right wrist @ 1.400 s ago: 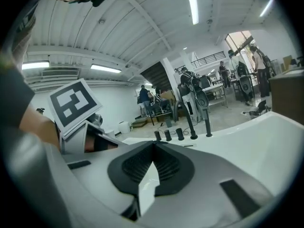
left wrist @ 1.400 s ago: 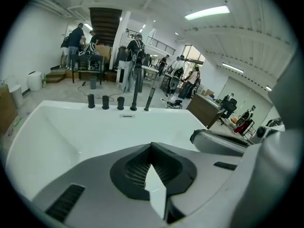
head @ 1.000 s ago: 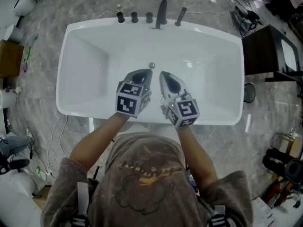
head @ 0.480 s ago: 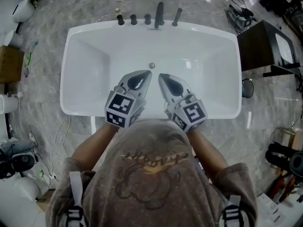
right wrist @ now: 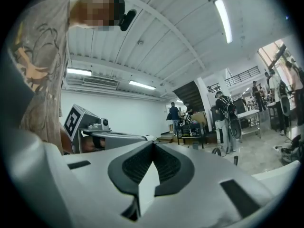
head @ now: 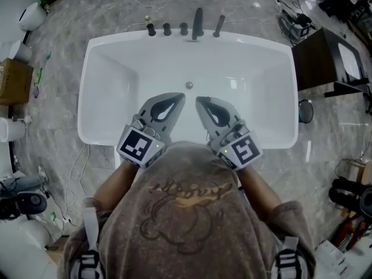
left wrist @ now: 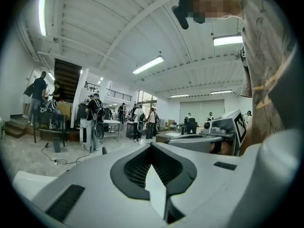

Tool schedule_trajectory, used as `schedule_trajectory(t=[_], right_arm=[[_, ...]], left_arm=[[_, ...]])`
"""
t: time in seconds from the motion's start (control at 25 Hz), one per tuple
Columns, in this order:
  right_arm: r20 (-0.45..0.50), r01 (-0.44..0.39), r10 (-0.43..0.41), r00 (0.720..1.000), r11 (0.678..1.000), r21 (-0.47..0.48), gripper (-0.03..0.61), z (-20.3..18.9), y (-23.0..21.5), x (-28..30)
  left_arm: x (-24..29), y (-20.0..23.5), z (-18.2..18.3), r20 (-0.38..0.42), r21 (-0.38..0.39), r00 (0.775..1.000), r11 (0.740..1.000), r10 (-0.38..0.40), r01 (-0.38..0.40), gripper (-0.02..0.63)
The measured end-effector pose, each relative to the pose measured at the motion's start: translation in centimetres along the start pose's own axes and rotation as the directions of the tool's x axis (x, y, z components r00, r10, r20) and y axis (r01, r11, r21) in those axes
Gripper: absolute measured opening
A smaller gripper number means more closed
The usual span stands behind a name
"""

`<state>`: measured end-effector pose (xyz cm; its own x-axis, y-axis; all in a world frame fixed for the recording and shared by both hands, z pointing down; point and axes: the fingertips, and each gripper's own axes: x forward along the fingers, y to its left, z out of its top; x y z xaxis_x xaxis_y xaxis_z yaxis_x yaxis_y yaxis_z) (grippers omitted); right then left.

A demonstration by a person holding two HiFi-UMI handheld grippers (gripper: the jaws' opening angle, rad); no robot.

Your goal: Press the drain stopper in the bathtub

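A grey marbled floor (head: 52,51) is seen, and a white bathtub (head: 83,103) is set on it. A row of dark tap fittings (head: 198,21) is mounted on the tub's far rim, and a small round drain stopper (head: 189,85) is seated in the basin's bottom, nearer the far wall. A dark cabinet (head: 317,57) is placed on the floor just beside the tub's right end. A cardboard box (head: 13,81) is stood at the left, apart from the tub, and thin cables (head: 79,166) are trailed across the floor near the tub's left corner.
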<state>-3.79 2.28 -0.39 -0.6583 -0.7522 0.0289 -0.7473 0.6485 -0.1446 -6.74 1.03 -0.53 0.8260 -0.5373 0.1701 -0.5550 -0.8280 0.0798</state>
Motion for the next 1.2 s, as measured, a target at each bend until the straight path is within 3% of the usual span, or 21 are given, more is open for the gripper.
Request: schedule_trajectory(t=[0.28, 1.2], right_arm=[[0.031, -0.030, 0.030, 0.999, 0.999, -0.016, -0.003, -0.6, 0.6, 1.2], [0.018, -0.024, 0.024, 1.000, 1.000, -0.020, -0.003, -2.0, 1.4, 0.5]], left_arm=[[0.2, 1.2, -0.9, 0.048, 0.004, 0.999, 1.000, 0.007, -0.007, 0.003], [-0.4, 0.3, -2.0, 0.063, -0.014, 0.998, 1.000, 0.004, -0.003, 0.003]])
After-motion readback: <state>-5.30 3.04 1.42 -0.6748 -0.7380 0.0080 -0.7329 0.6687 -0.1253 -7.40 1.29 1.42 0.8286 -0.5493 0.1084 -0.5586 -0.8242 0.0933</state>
